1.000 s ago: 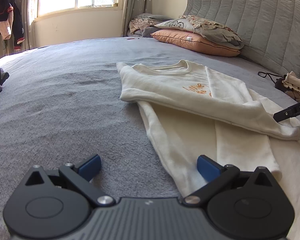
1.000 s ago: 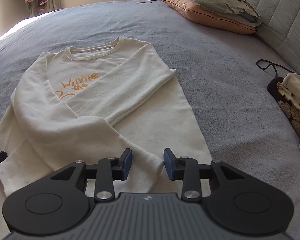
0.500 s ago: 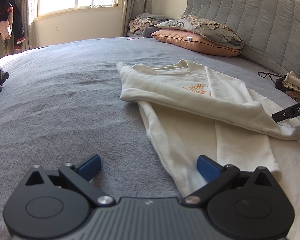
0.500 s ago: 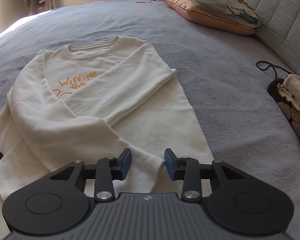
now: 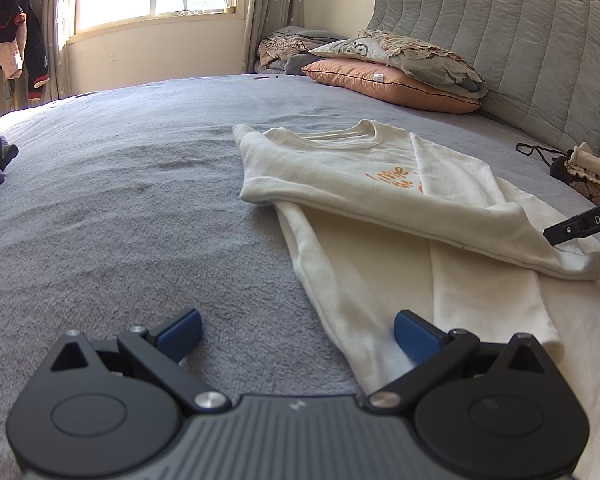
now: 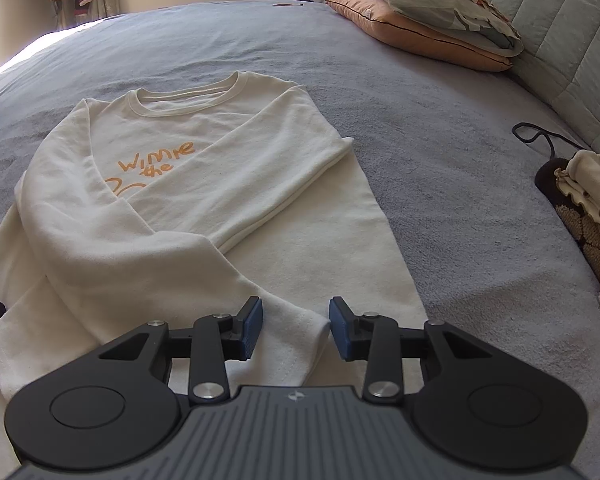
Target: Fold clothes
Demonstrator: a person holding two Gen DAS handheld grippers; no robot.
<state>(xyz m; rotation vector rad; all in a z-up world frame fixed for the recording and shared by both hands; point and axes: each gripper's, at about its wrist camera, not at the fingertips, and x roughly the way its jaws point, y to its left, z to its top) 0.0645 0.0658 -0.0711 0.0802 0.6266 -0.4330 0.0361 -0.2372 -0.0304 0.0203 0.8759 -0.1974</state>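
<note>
- The cream sweatshirt (image 6: 204,200) lay flat on the grey bed (image 6: 440,152), both sleeves crossed over its chest, apparently ready for folding.
- The right gripper (image 6: 294,326) hovered over a sleeve cuff (image 6: 296,332), jaws apart, not pinching.
- The left gripper (image 5: 296,332) stood wide open at the hem edge, holding nothing.

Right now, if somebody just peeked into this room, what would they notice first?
Probably the cream sweatshirt with orange writing, spread out in the middle of the grey bed with both sleeves folded across its front. Next, the two black grippers with blue pads: the right gripper sits just above a sleeve cuff, and the left gripper is wide open at the sweatshirt's bottom edge. An orange pillow lies by the grey headboard.
</note>
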